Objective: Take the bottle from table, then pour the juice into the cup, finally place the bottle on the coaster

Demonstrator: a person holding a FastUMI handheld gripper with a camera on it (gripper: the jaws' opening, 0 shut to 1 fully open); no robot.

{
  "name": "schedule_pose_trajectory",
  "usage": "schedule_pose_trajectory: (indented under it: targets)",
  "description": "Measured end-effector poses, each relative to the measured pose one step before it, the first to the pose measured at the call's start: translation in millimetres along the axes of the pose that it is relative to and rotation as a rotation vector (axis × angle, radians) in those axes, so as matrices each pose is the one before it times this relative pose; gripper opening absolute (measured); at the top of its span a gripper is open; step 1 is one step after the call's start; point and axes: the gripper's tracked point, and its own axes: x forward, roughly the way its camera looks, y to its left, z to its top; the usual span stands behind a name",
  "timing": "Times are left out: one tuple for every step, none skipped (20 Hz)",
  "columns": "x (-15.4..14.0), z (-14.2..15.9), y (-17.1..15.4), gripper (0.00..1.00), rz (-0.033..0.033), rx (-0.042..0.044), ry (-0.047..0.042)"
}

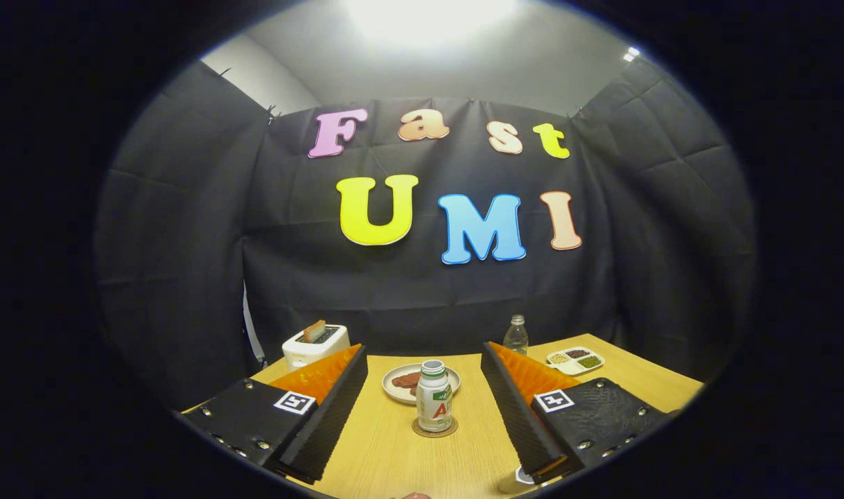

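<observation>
The bottle (pixel 434 396) is seen upright on the coaster (pixel 434 430), on the table (pixel 387 450). The gripper (pixel 422 416) is spread wide, its fingers flanking the bottle without contact. Just behind the bottle a plate (pixel 394 388) is set. Farther behind it, a toaster (pixel 315 346), a clear bottle (pixel 515 335) and a divided tray (pixel 575 360) are placed.

The wooden table (pixel 387 443) carries a round coaster (pixel 434 430) with the bottle (pixel 434 406) upright on it, a plate (pixel 408 384) just behind, a toaster (pixel 315 344), a clear bottle (pixel 515 336) and a divided tray (pixel 575 360). The gripper (pixel 422 409) jaws stand apart.
</observation>
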Motion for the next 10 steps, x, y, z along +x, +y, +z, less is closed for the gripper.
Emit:
schedule_pose_trajectory:
  targets:
    - [-6.97, 5.45, -0.04, 0.99, 0.00643, 0.00554, -0.01361]
    - [-7.4, 5.44, -0.05, 0.99, 0.00545, 0.00726, -0.01389]
    - [-4.76, 3.45, -0.05, 0.99, 0.00644, 0.00764, -0.00937]
    - [-5.56, 2.33, -0.96, 0.99, 0.00035, 0.00063, -0.00413]
    - [-4.64, 1.16, -2.76, 0.99, -0.00159, -0.00776, -0.00081]
    - [-4.13, 0.88, -1.65, 0.99, -0.00424, -0.00955, -0.00251]
    - [-2.3, 0.05, -1.32, 0.99, -0.00074, -0.00561, -0.00121]
    - [-1.97, 0.13, -0.43, 0.99, -0.00151, 0.00031, 0.00231]
    - [-0.53, -1.95, 1.34, 0.99, 0.00146, 0.00278, 0.0044]
    - [-0.8, 0.16, 0.92, 0.99, 0.00017, 0.00071, 0.0024]
